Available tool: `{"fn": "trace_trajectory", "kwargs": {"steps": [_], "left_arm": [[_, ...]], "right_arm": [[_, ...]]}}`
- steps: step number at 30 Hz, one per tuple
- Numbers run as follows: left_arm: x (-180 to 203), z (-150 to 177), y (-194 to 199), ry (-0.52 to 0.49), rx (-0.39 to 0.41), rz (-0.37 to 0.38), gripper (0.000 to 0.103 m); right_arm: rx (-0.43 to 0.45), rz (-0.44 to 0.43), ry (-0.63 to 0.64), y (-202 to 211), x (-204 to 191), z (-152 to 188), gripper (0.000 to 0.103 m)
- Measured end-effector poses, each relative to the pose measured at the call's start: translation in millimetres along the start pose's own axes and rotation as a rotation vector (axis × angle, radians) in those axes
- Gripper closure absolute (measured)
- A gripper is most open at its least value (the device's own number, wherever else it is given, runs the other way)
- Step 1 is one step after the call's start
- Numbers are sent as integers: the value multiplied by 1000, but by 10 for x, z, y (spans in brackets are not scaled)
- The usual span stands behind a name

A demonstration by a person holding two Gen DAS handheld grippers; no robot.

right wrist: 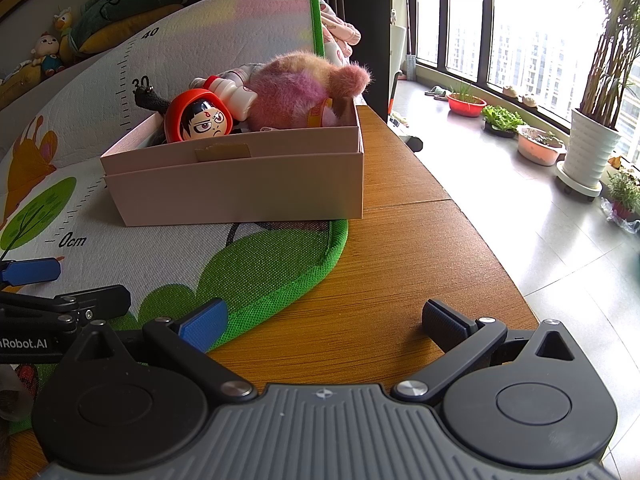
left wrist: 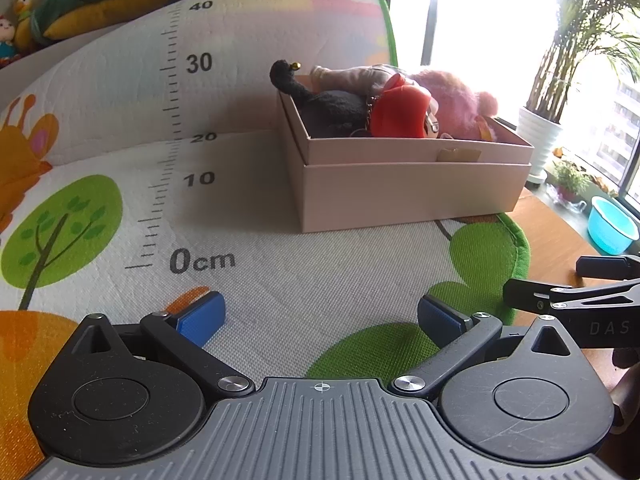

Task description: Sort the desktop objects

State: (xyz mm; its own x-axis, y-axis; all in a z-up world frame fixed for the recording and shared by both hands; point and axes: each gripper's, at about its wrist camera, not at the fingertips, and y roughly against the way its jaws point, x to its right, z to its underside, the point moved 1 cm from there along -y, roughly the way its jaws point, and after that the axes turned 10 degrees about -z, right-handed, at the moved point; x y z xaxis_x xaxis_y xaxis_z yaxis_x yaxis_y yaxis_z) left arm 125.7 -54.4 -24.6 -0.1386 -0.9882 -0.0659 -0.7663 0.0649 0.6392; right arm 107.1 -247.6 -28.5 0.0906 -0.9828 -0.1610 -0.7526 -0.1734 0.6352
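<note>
A pale pink cardboard box point(left wrist: 416, 192) point(right wrist: 240, 188) stands on the printed play mat point(left wrist: 280, 280) point(right wrist: 160, 248). Inside it lie a red-hooded figurine point(left wrist: 400, 114) point(right wrist: 202, 120), a pink furry plush point(left wrist: 456, 96) point(right wrist: 296, 92), a black plush point(left wrist: 316, 100) point(right wrist: 150, 100) and a white bottle point(right wrist: 232, 92). My left gripper point(left wrist: 320, 318) hovers open over the mat in front of the box, holding nothing. My right gripper point(right wrist: 322, 322) is open and empty above the wooden table point(right wrist: 400, 248), by the mat's green edge. Each gripper shows at the side of the other's view.
The mat curls up behind the box, with a ruler print on it. Stuffed toys point(right wrist: 52, 54) and a cushion point(left wrist: 104, 4) sit at the back left. Right of the table are the tiled floor, a white potted palm point(right wrist: 592, 144), small plant pots and a blue basin point(left wrist: 612, 230).
</note>
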Motion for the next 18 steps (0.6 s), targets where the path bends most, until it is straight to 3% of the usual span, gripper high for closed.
{"fn": "trace_trajectory", "kwargs": {"steps": [18], "left_arm": [[7, -9, 4, -5, -7, -3, 0]], "right_arm": [[-7, 14, -3, 5, -8, 8, 0]]}}
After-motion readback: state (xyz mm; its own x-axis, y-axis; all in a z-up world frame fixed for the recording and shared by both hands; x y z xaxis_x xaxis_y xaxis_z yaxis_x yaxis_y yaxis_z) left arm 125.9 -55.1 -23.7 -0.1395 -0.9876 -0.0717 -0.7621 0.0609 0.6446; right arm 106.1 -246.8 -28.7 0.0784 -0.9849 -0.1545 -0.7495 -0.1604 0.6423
